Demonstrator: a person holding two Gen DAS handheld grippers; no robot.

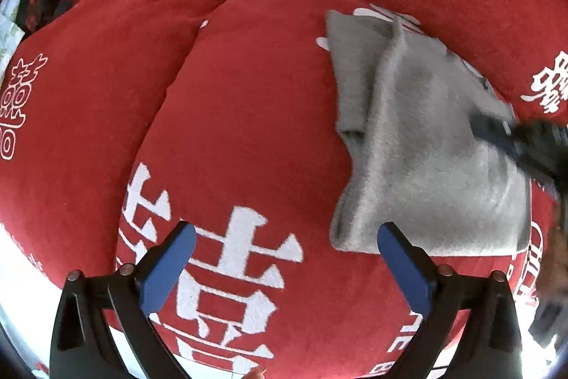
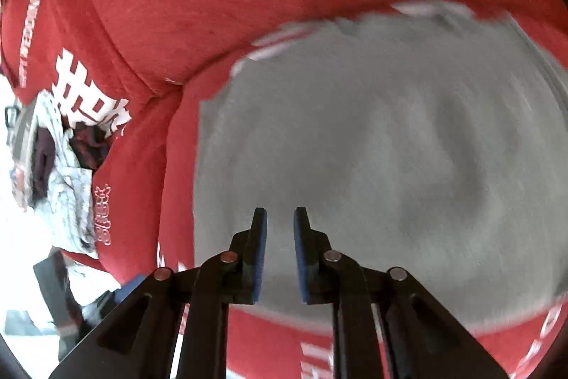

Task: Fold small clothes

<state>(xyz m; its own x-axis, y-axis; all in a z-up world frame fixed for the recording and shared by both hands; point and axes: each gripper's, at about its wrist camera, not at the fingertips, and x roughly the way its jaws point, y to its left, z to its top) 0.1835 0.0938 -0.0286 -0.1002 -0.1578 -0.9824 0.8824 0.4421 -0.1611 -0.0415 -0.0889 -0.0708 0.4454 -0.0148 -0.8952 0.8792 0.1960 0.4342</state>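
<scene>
A red cushion (image 1: 248, 102) printed with white characters carries the folded grey garment (image 1: 426, 137); the left gripper (image 1: 285, 263) hangs spread wide beside it, while the right gripper (image 2: 280, 254), narrowly parted and empty, hovers above, probably to smooth it.

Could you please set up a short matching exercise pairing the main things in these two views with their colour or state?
Things:
1. left gripper
2. right gripper
3. garment
4. sofa cover

States:
A. red with white characters
B. grey, partly folded
C. fingers wide apart, nothing between them
D. fingers apart by a narrow gap, over the grey cloth

Pairs: 1-C, 2-D, 3-B, 4-A
</scene>
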